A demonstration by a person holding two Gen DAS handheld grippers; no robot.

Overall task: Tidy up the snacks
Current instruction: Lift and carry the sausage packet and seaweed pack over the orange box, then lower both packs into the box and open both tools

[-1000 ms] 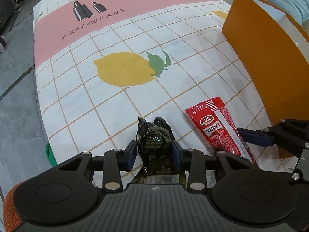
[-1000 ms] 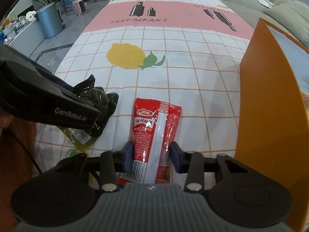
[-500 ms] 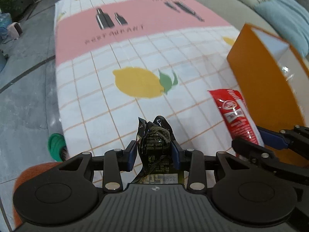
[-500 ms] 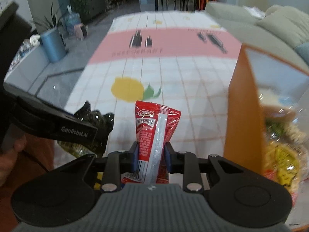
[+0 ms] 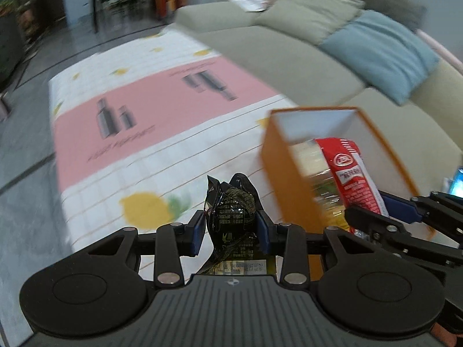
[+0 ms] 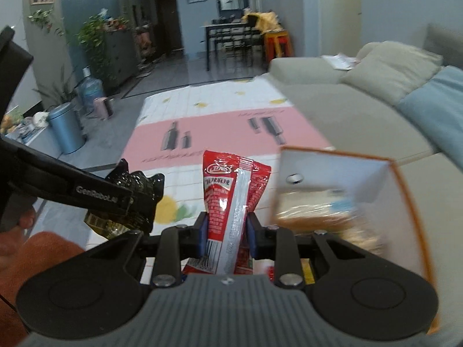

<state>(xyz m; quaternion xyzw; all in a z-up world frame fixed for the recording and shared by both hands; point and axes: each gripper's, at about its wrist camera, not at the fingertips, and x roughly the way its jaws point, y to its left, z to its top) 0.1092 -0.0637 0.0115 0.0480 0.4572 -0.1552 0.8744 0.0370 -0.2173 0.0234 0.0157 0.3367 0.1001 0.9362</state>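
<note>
A low table under a white checked cloth with a pink band [image 5: 150, 107] stands beside a grey-green sofa [image 6: 347, 110]. The left gripper [image 5: 231, 228] clamps a black crinkled foil snack packet [image 5: 231, 211] above the cloth. The right gripper [image 6: 227, 232] pinches a red plastic snack sachet [image 6: 231, 190] beside the open orange cardboard box [image 6: 376, 190], whose blurred contents are probably other snacks.

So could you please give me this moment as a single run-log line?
left hand-held gripper: holds black packet | right hand-held gripper: holds red packet | orange box: open, snacks inside
</note>
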